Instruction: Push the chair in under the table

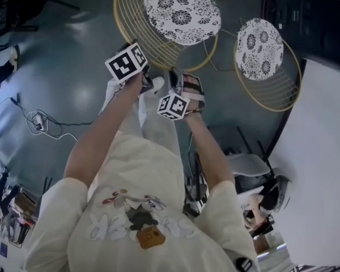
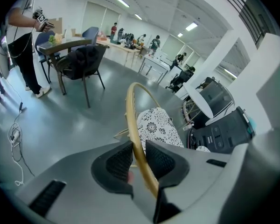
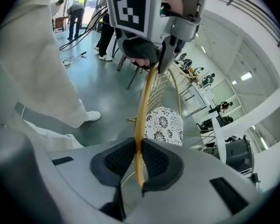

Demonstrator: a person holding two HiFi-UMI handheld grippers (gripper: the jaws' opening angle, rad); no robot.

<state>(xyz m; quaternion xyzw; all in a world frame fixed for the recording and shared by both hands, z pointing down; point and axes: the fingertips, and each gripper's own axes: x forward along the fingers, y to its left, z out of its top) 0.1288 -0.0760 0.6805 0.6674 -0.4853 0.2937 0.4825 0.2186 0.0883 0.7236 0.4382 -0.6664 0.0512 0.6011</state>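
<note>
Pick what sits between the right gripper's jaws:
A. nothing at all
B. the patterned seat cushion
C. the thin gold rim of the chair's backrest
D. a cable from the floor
C: in the right gripper view, the right gripper has both dark pads closed on the gold rim, which runs up and away from the jaws. The patterned cushion lies beyond it, untouched.

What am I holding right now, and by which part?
The gold wire chair, by its backrest's top rim: left hand-held gripper and right hand-held gripper both clamp it.
</note>
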